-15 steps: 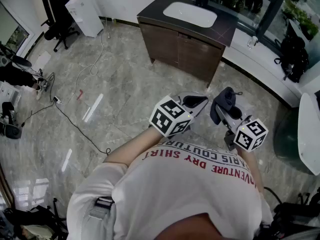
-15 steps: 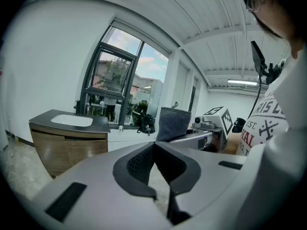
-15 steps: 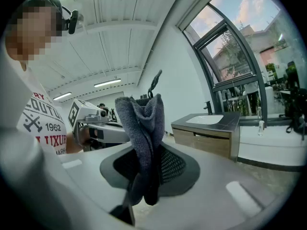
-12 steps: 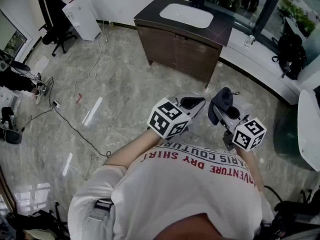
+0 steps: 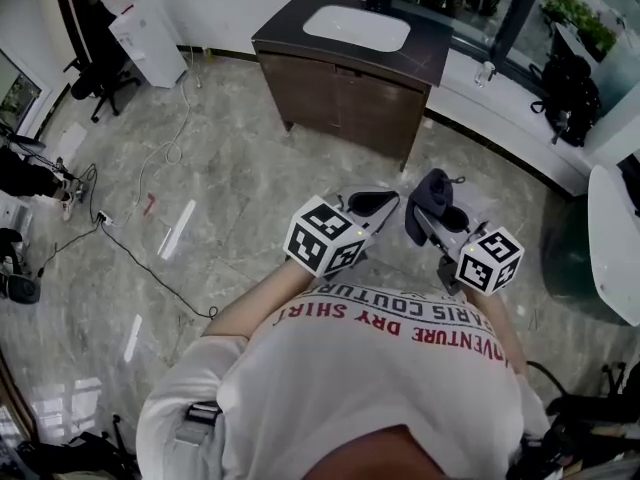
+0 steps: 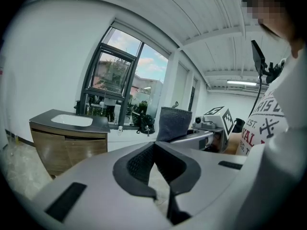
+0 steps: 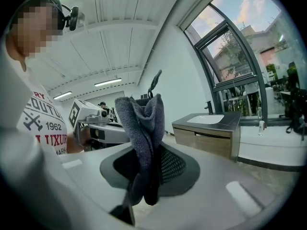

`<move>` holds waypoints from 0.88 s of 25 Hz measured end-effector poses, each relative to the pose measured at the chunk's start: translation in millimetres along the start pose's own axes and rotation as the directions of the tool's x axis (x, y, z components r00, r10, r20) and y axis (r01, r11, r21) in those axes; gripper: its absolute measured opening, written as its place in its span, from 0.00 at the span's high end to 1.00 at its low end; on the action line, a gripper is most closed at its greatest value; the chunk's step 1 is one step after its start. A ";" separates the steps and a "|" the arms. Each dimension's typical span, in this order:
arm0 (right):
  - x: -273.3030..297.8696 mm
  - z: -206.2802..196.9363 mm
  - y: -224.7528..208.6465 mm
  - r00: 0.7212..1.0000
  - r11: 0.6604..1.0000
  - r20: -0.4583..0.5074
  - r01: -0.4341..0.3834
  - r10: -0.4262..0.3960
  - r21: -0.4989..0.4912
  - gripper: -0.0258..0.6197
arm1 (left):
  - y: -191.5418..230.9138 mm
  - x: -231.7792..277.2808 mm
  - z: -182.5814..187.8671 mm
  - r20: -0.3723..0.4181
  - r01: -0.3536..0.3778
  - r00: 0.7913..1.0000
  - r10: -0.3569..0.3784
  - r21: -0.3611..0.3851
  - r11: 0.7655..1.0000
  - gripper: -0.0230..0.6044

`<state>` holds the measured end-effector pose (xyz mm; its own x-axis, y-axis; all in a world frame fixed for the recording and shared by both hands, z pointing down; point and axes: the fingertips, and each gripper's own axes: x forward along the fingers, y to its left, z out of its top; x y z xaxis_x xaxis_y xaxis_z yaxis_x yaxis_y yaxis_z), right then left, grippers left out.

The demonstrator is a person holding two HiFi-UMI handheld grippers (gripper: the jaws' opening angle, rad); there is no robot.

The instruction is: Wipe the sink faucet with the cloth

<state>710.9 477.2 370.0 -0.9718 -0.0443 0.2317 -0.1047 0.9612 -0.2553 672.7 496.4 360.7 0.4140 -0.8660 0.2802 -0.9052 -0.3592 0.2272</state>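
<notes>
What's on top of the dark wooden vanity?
A white oval basin set in its dark countertop, a dark faucet beside it. The bowl's inside is too small to tell.

**Bright daylight, heavy fisheye in the gripper views**

Daylight is admitted through the tall windows (image 6: 117, 87) and supplemented by ceiling strip lights (image 7: 108, 83). Pale streaks of glare are seen on the glossy floor (image 5: 230, 168). Both gripper views are strongly bowed, with black vignetted corners. The cloth (image 7: 141, 143) is rendered dark against the white wall (image 7: 172, 80).

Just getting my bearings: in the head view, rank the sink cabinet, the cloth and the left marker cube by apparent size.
1. sink cabinet
2. left marker cube
3. cloth, close behind the cube; both are far nearer the camera.
</notes>
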 end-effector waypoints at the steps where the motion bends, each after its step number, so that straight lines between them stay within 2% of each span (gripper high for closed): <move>1: 0.4 0.8 1.7 1.000 1.000 0.002 -0.001 0.001 0.001 0.83 | 0.4 -1.3 0.8 0.003 0.001 1.000 -0.001 -0.001 1.000 0.96; 9: 11.0 15.1 4.7 0.999 0.999 0.026 -0.027 0.027 0.017 0.83 | 14.2 -15.0 10.1 0.033 -0.028 0.999 0.028 -0.009 1.000 0.96; 18: 45.1 23.5 14.3 0.993 0.993 0.017 -0.114 0.113 0.025 0.83 | 51.2 -33.4 15.2 0.057 -0.084 0.995 0.086 -0.044 0.996 0.96; 22: 57.5 25.9 -8.4 0.993 0.992 0.003 -0.119 0.119 0.042 0.83 | 70.6 -17.5 14.8 0.042 -0.086 0.995 0.089 -0.074 0.994 0.96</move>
<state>650.5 459.6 361.2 -0.9779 0.0694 0.1972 0.0027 0.9474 -0.3200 600.1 481.0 358.0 0.3274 -0.9084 0.2602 -0.9278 -0.2568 0.2707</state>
